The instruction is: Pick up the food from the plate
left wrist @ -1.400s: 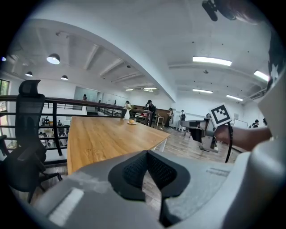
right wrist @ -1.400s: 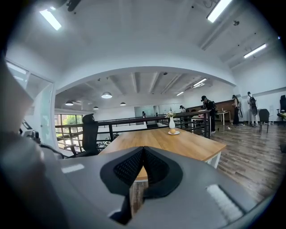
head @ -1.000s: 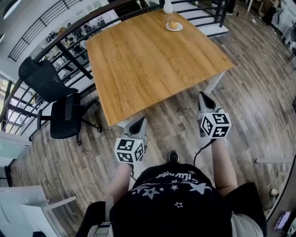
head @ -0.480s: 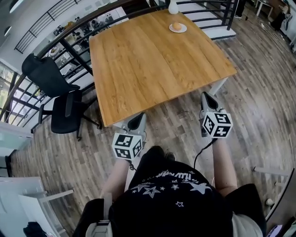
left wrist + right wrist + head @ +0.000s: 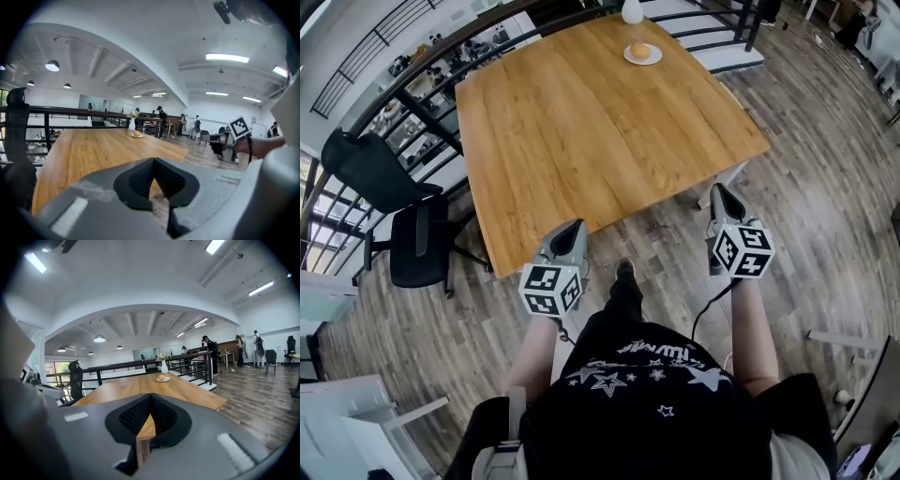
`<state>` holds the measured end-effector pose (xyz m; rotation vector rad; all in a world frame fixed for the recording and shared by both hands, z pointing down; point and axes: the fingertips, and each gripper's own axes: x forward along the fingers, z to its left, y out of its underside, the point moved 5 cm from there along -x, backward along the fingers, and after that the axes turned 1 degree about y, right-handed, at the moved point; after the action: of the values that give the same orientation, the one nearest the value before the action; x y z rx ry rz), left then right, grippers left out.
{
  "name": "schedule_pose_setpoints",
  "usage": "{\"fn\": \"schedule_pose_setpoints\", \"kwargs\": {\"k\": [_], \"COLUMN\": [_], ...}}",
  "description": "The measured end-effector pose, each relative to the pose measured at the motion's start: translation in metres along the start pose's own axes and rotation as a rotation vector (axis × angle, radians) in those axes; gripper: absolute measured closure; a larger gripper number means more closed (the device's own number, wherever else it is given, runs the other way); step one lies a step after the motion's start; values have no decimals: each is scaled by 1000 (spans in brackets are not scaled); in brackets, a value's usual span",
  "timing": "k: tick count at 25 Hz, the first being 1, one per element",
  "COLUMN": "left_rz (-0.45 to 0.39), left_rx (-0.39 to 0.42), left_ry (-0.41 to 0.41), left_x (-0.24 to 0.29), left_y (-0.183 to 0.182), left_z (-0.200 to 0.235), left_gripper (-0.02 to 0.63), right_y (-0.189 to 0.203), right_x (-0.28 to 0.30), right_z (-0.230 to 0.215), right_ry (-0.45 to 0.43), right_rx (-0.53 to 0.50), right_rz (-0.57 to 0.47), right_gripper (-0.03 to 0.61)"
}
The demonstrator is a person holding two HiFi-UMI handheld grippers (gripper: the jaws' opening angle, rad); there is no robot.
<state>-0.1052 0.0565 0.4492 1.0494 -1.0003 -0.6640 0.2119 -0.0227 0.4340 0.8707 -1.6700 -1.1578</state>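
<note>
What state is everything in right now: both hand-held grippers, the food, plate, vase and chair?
Left hand-held gripper: shut, empty, far from the food.
Right hand-held gripper: shut, empty, far from the food.
Food: resting on the plate, untouched.
Plate: flat on the table, at its far end.
Vase: upright, just beyond the plate.
Office chair: unoccupied, beside the table.

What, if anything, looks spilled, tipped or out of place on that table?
Nothing stands out. The plate sits flat near the far edge of the table with the round food on it. The white vase stands upright just behind it, and the wood shows no spill or damage.
</note>
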Motion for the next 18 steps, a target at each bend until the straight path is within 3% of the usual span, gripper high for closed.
{"fn": "schedule_pose_setpoints", "kwargs": {"k": [8,18], "left_rz": [-1,-42], "left_rx": [-9,-9], "left_ry": [49,39], "left_x": [80,129], "left_y": [-25,-65], "left_z": [32,91], "left_gripper": [612,612], "right_y": [-19,-72], "right_x": [55,152], "right_z": [-33,-11], "right_ry": [67,9], "right_rx": [6,-65], "right_rz": [20,-1], "right_gripper": [577,575]}}
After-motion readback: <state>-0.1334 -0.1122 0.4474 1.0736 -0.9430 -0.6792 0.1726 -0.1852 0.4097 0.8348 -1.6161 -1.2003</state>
